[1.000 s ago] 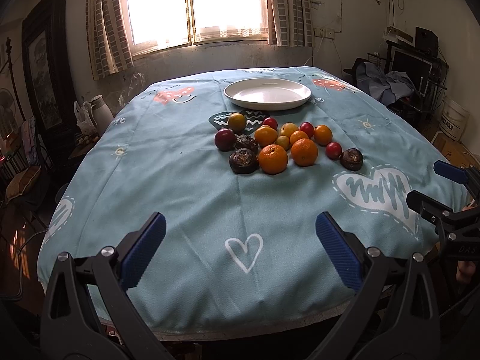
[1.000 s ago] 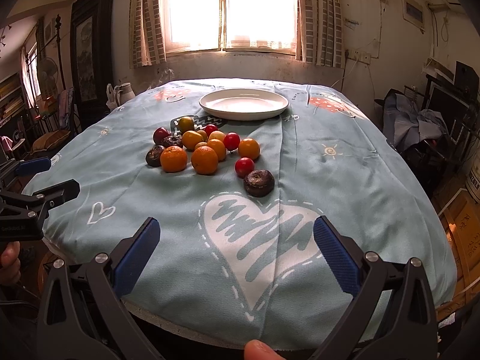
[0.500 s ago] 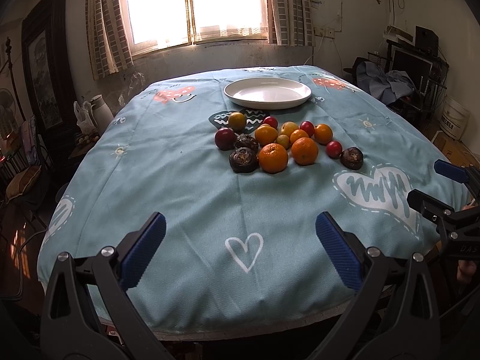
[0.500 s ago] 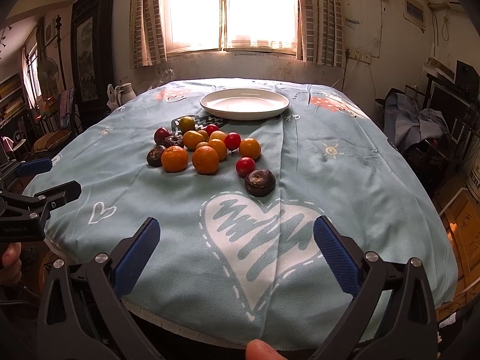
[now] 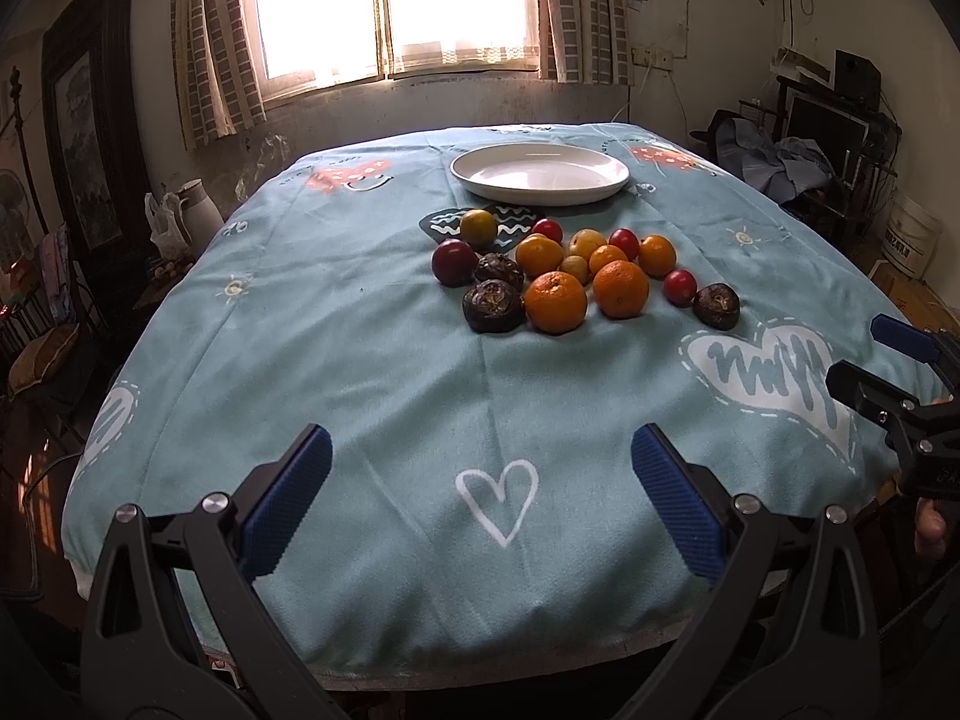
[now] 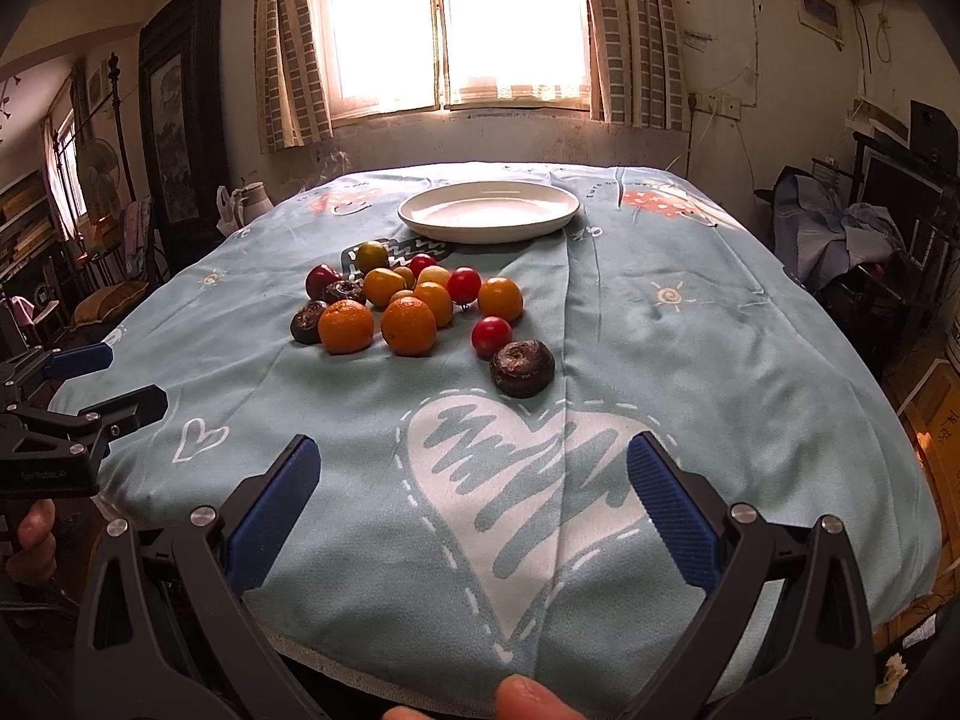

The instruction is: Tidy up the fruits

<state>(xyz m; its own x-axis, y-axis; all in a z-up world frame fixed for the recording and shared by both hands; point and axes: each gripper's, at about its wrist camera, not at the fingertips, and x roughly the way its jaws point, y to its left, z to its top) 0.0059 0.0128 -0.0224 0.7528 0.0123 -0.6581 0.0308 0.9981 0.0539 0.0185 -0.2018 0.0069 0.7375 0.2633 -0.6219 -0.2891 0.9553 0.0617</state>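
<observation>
Both the left tongs (image 5: 480,498) and the right tongs (image 6: 474,495) gape wide (holding nothing) over the teal-clothed bench (image 5: 360,360), well short of the clustered round fruits (image 5: 576,276).

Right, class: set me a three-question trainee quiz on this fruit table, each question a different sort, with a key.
1. True or false: the white plate already holds fruit.
2. Multiple choice: the dark fruit lying nearest the right gripper is A) apart from the cluster, B) on the plate, C) gripped.
3. Fill in: both the right gripper and left gripper are ___.

Key: 1 false; 2 A; 3 open.
</observation>
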